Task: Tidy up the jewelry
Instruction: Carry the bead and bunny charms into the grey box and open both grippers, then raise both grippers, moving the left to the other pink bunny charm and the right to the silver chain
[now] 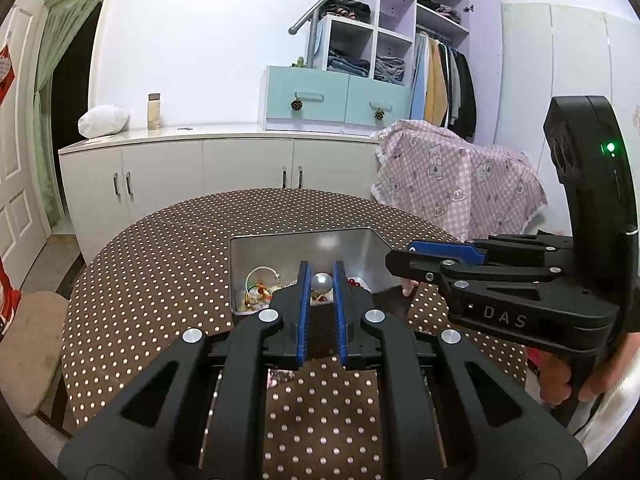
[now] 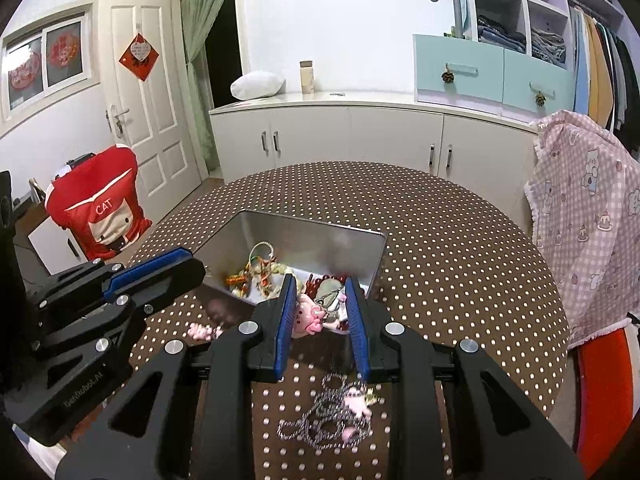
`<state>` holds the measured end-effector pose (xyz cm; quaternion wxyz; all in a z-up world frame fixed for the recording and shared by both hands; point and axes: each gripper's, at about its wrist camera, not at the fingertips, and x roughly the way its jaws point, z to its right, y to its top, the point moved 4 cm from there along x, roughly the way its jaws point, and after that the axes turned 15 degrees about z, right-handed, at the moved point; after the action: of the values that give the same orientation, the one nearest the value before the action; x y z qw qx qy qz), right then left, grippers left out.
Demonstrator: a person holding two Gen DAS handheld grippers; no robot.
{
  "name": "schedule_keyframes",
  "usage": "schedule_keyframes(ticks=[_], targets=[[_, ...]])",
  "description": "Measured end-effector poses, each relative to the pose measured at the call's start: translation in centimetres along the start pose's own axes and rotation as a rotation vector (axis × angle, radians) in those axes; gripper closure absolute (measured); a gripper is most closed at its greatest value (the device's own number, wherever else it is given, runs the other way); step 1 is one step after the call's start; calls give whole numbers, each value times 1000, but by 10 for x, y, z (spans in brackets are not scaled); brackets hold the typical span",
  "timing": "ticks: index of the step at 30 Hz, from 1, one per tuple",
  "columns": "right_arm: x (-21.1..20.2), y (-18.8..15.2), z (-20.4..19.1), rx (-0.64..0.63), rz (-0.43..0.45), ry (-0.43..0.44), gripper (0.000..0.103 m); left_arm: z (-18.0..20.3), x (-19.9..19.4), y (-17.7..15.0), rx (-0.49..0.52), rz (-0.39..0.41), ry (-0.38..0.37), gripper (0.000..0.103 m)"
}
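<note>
Your left tongs (image 1: 321,280) hover nearly closed and empty above the tin (image 2: 320,226) on the dotted table (image 2: 460,248). Jewelry fills the tin. Your right tongs (image 2: 322,300), narrow, hold nothing; a chain (image 2: 324,416) lies before the tin.

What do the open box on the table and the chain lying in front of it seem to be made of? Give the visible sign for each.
Box: probably thin sheet metal such as tin, brushed silver finish; its inner walls give dull, blurry reflections.
Chain: apparently small metal beads, bright silver; each bead glints. The pink charms on it look like plastic or enamel, though that is uncertain.
</note>
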<state>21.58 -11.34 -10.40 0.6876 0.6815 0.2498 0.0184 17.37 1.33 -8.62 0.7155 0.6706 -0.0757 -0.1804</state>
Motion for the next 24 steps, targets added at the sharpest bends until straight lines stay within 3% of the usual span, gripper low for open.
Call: schedule_keyframes(ticks=[9, 12, 13, 14, 15, 19, 24], targets=[[14, -1, 4, -1, -20, 18, 79, -4, 18, -3, -17, -27, -11, 91], [15, -1, 8, 1, -22, 9, 71, -2, 18, -5, -1, -38, -22, 90], [15, -1, 10, 6, -21, 5, 68, -2, 18, -5, 3, -38, -18, 81], [15, -1, 12, 10, -21, 3, 67, -2, 18, -4, 5, -39, -14, 57], [14, -1, 13, 14, -22, 1, 66, -3, 18, -3, 4, -33, -8, 44], [11, -3, 17, 23, -25, -6, 65, -6, 11, 0, -6, 0, -7, 41], [7, -3, 18, 27, -26, -9, 65, -11, 8, -2, -7, -15, 19, 41]])
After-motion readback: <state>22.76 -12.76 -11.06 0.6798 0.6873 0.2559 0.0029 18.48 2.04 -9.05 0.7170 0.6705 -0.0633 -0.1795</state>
